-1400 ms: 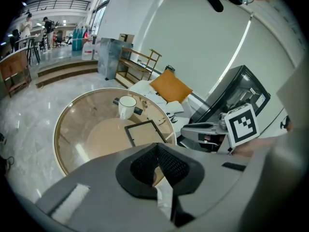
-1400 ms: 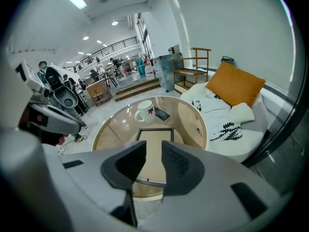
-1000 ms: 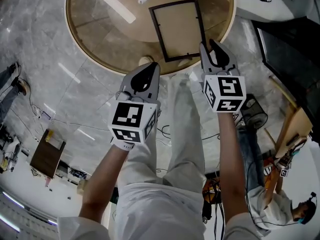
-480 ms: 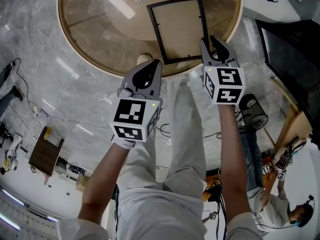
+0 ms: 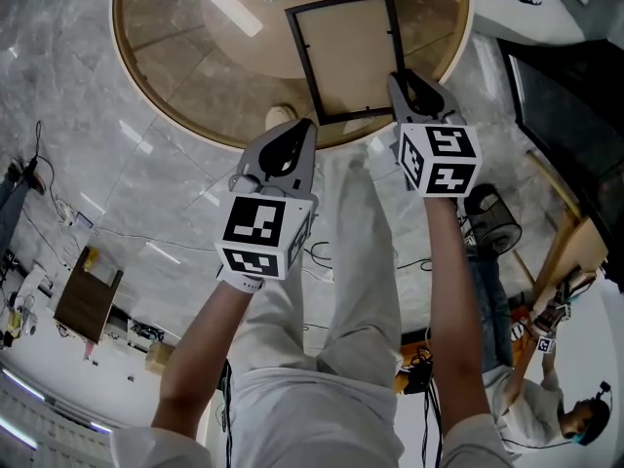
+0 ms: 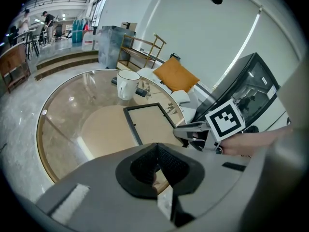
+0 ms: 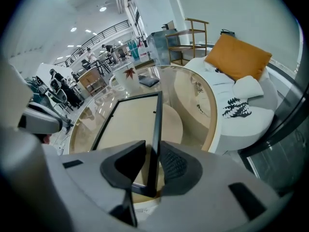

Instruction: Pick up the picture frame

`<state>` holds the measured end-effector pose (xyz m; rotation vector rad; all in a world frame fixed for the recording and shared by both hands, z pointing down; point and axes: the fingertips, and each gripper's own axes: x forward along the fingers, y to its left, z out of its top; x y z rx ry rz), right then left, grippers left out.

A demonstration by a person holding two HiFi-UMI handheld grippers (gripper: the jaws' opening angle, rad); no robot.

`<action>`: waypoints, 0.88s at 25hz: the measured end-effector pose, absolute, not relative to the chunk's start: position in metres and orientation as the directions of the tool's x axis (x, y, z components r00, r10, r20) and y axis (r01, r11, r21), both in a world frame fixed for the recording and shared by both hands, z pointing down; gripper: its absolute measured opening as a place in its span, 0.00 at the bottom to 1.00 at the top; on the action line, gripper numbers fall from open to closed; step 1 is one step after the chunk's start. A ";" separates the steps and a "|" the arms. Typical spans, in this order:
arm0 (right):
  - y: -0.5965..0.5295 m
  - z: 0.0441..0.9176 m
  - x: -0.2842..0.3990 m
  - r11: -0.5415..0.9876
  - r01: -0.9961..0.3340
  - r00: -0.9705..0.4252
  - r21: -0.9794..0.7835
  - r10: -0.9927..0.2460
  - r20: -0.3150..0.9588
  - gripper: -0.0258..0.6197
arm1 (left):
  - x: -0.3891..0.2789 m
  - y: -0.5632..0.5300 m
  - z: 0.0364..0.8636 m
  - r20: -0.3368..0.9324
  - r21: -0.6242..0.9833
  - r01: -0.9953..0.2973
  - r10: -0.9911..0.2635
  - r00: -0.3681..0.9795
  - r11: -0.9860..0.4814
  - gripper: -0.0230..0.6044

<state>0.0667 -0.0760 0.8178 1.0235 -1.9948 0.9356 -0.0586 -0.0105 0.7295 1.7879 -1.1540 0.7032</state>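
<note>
The picture frame [image 5: 346, 57], thin black with a beige inside, lies flat on the round glass table [image 5: 195, 125]. My right gripper [image 5: 408, 84] is at the frame's near right corner. In the right gripper view the frame's right edge [image 7: 155, 124] runs between the jaws of that gripper [image 7: 150, 151]. The right jaw is against the edge, the left jaw stands a little off it, and the gripper is open. My left gripper [image 5: 297, 130] hangs over the table's near rim, left of the frame [image 6: 149, 122], with its jaws [image 6: 156, 146] shut on nothing.
A white mug [image 6: 127, 84] stands at the table's far side beyond the frame. A white sofa with an orange cushion [image 7: 236, 57] curves round the table's right. A dark cabinet [image 5: 565, 96] and a wooden chair [image 5: 570, 242] stand further right. Cables lie on the floor.
The right gripper has crept forward onto the frame's near right corner. The left gripper has barely moved. The frame has stayed flat on the table.
</note>
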 end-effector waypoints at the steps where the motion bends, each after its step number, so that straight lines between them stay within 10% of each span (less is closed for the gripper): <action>1: -0.076 0.818 0.067 0.426 -0.859 -0.447 -0.285 -0.351 0.823 0.16 | -0.059 -0.010 0.729 0.810 0.361 -0.913 -0.421 0.409 -0.192 0.04; 22: -0.060 0.791 0.072 0.327 -0.901 -0.401 -0.285 -0.381 0.833 0.09 | -0.059 0.004 0.702 0.807 0.339 -0.909 -0.421 0.414 -0.244 0.04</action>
